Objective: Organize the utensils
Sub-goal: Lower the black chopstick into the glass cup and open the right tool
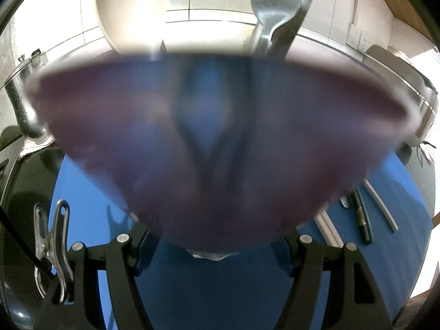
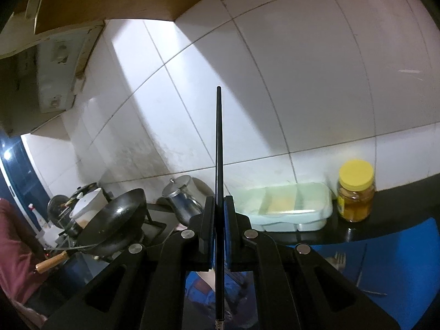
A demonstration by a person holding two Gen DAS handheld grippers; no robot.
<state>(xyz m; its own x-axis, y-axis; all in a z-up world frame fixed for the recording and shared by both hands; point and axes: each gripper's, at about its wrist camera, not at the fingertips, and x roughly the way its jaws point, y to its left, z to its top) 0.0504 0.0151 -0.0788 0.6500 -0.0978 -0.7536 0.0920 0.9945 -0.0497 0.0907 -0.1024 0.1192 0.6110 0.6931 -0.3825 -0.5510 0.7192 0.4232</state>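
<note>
Both claws grip: left (image 1: 211,243) glass (image 1: 214,143), right (image 2: 219,236) chopstick (image 2: 219,148).

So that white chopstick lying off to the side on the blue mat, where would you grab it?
Around its middle, from straight above. The white chopstick lies flat on the blue mat, apart from the dark chopstick, so fingers can straddle its thin shaft crosswise.

Both views bend hard at the rims. A purplish cup (image 1: 220,148) fills the left view, badly out of focus; glare blooms at eleven o'clock. A light band crosses the wall (image 2: 275,96) from eleven o'clock.
</note>
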